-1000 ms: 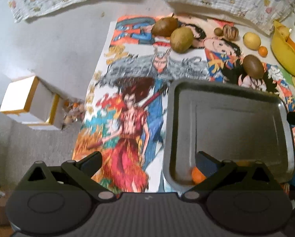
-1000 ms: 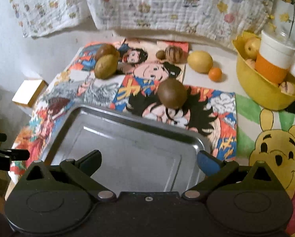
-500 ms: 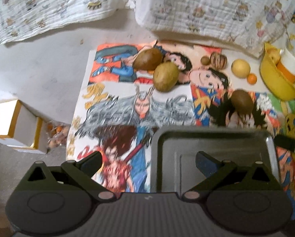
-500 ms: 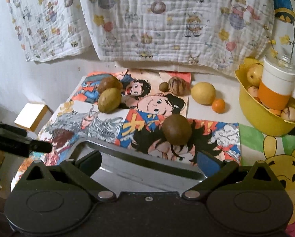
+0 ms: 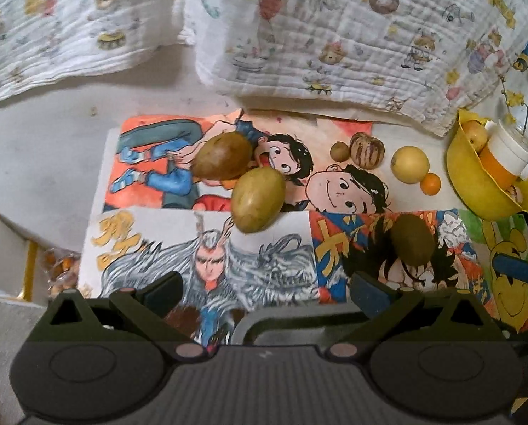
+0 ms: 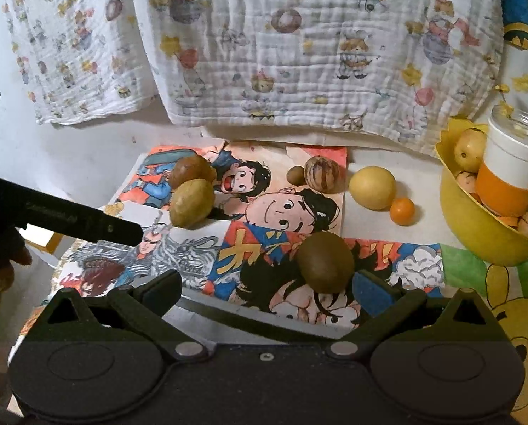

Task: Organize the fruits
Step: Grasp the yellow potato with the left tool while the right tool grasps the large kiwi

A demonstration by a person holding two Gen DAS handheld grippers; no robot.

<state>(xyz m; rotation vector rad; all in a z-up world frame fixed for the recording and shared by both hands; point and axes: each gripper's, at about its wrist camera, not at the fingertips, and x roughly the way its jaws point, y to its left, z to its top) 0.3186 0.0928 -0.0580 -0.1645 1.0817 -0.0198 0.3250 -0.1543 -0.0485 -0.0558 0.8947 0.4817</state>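
Loose fruit lies on cartoon-print mats: a brown mango [image 5: 223, 156], a green-yellow mango [image 5: 258, 203], a dark brown fruit [image 5: 412, 244], a striped melon [image 5: 366, 148], a yellow round fruit [image 5: 410, 164] and a small orange [image 5: 431, 184]. Only the grey tray's far rim [image 5: 264, 322] shows, under my left gripper [image 5: 267, 292], which is open and empty. My right gripper [image 6: 267, 288] is open and empty too, above the tray rim [image 6: 264, 318]. The dark brown fruit [image 6: 324, 262] sits just ahead of its right finger. The green-yellow mango [image 6: 191, 203] lies further off to the left.
A yellow bowl [image 6: 476, 226] at the right holds fruit and an orange-and-white cup [image 6: 511, 177]. A printed cloth [image 6: 299, 53] hangs behind the mats. A white box [image 5: 2, 248] stands off the left edge. The left gripper's body [image 6: 69, 217] crosses the right wrist view.
Both views have drawn back and tilted up. The tray, which filled the lower frames, now shows only its far rim. The orange fruit seen in it is out of view.
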